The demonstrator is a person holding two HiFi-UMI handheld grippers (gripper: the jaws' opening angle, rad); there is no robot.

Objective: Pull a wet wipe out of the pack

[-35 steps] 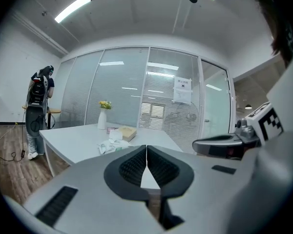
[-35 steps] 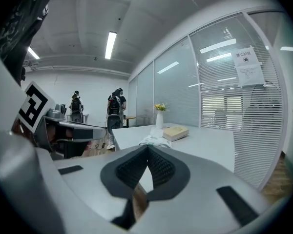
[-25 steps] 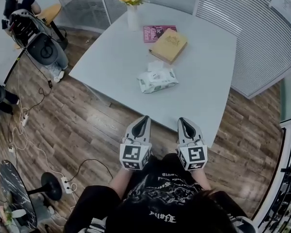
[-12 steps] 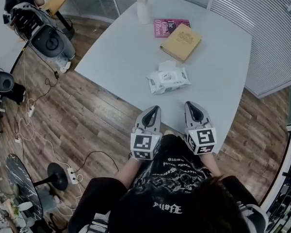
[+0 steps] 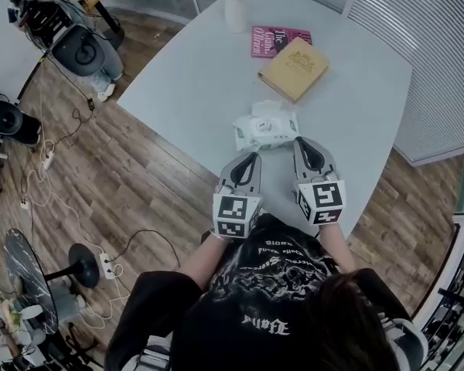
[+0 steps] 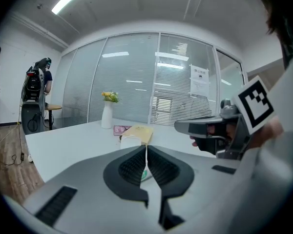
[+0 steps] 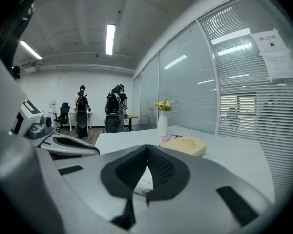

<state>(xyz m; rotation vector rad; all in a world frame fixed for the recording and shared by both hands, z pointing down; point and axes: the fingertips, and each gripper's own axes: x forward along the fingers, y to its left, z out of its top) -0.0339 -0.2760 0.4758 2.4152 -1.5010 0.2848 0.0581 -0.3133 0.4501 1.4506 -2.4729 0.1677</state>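
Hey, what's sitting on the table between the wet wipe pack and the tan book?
Nothing. In the head view, the stretch of white table between the wet wipe pack and the tan book is bare.

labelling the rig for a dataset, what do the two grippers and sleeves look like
The left gripper and right gripper have pale grey tapered shells with black ribbed pads, each carrying a white cube with black square markers. The person wears a black printed T-shirt.

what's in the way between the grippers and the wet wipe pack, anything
Nothing visible. The wet wipe pack lies on bare table just ahead of the left gripper and right gripper, both shut. The book and vase sit beyond it, clear of the path.
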